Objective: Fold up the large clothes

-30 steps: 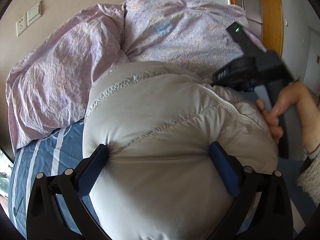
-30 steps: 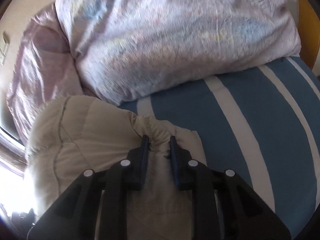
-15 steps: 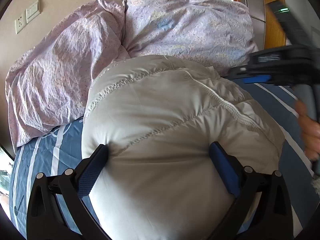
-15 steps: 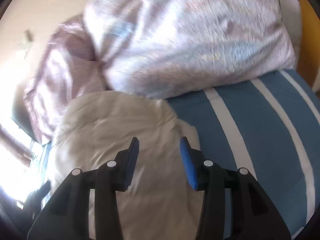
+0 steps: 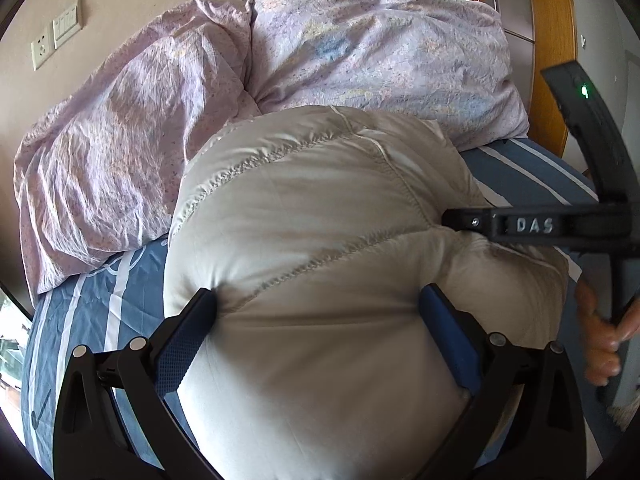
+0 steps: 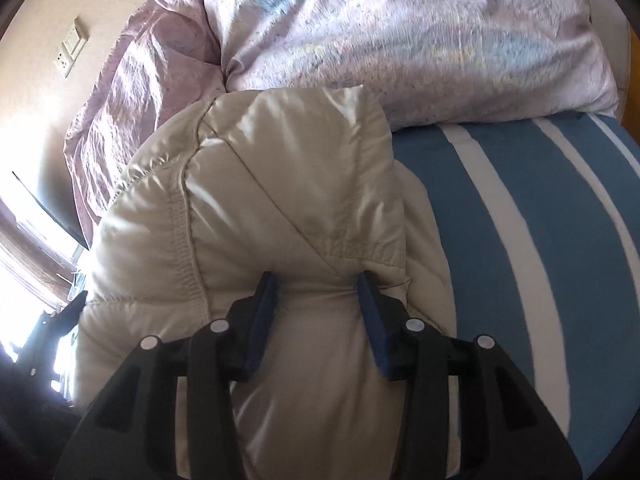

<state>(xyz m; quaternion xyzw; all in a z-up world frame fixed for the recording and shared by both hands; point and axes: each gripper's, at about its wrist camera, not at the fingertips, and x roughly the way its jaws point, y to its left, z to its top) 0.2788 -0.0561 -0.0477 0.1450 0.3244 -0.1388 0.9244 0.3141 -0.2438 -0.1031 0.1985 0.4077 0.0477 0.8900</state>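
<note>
Glossy beige down jacket point(image 5: 320, 264), puffy, light, slippery; lying bunched on striped bedsheet point(image 6: 520, 240), against lilac duvet point(image 5: 360, 60). Left gripper point(image 5: 320, 328) clamped wide around jacket's bulk. Right gripper point(image 6: 316, 300) half apart, straddling a fold. Best pinched at stitched seams.
</note>
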